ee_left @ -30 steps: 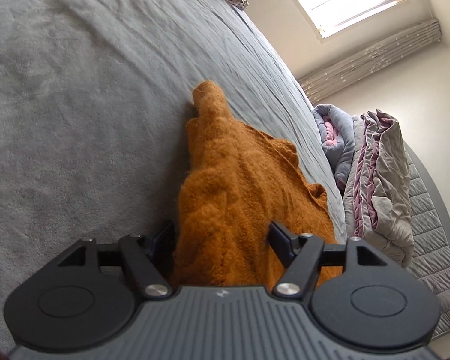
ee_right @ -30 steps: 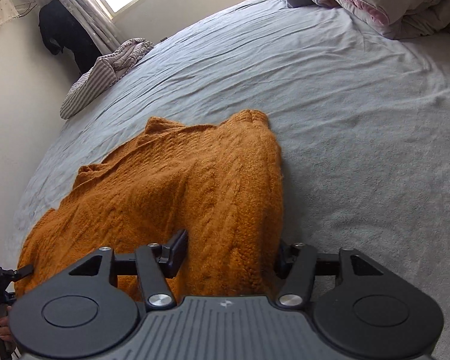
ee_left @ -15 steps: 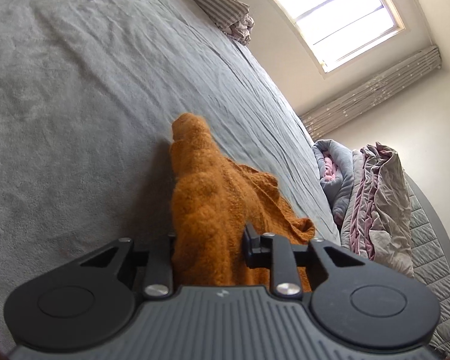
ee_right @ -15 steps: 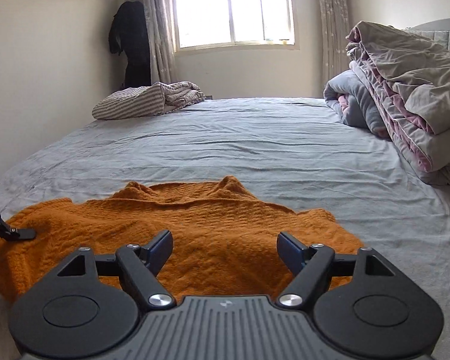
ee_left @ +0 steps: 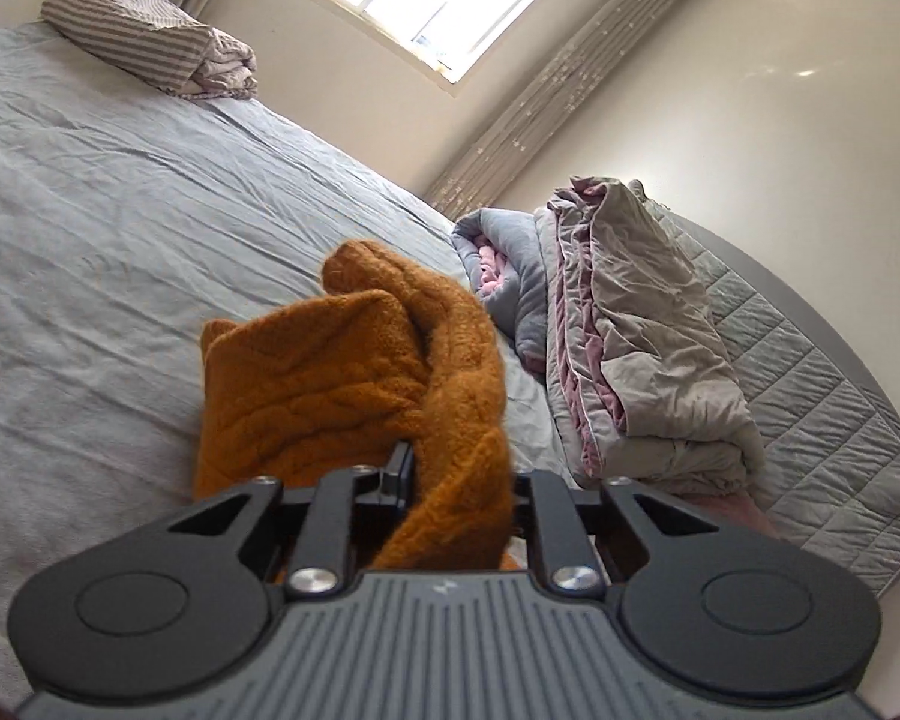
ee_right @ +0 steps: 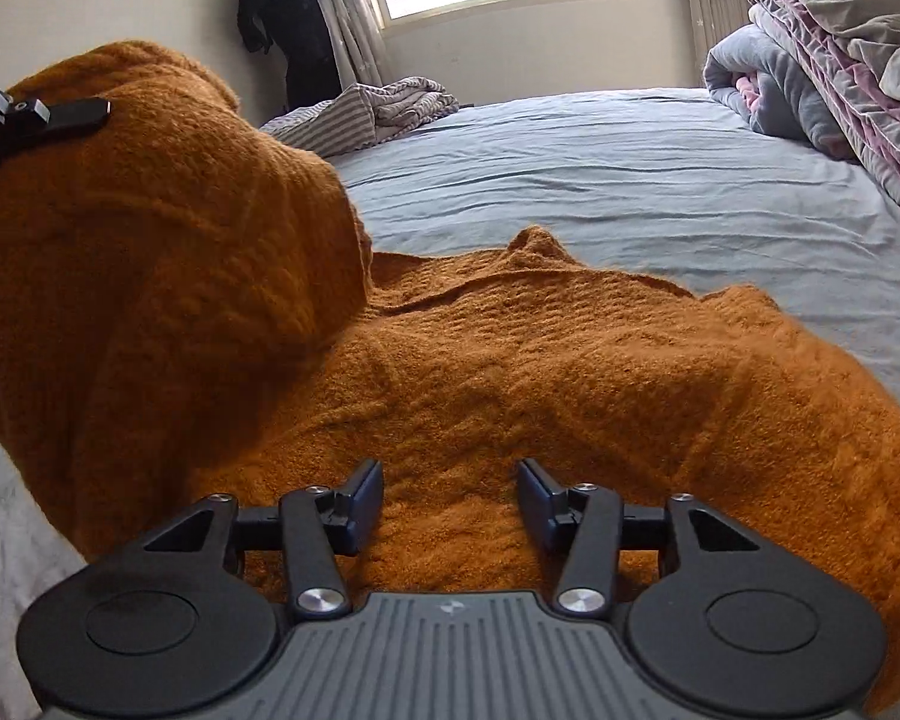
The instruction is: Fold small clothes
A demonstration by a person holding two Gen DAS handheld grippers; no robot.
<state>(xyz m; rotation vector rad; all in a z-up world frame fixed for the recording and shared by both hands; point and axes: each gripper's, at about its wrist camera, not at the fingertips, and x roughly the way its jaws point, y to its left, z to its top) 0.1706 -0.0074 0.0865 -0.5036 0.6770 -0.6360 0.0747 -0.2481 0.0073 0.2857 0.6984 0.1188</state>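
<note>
An orange cable-knit sweater (ee_right: pixel 570 372) lies spread on the grey bed (ee_right: pixel 630 180). My left gripper (ee_left: pixel 456 474) is closing, its jaws pinched on a bunched edge of the sweater (ee_left: pixel 330 396), which it holds lifted off the bed. In the right wrist view that raised part hangs at the left, with a left gripper finger (ee_right: pixel 60 114) clamped on top. My right gripper (ee_right: pixel 450 492) hovers low over the near hem. Its jaws are closing, with knit lying between the fingers, but the pads stand apart from it.
Folded grey and pink quilts (ee_right: pixel 840 48) are stacked at the bed's right side by the padded headboard (ee_left: pixel 810 372). A striped folded blanket (ee_right: pixel 378 108) lies at the far end under the window. A dark garment (ee_right: pixel 282 12) hangs by the curtain.
The left gripper shut on the sweater's edge and rose, pulling that side up off the bed. The right gripper's jaws narrowed over the hem and shifted slightly.
</note>
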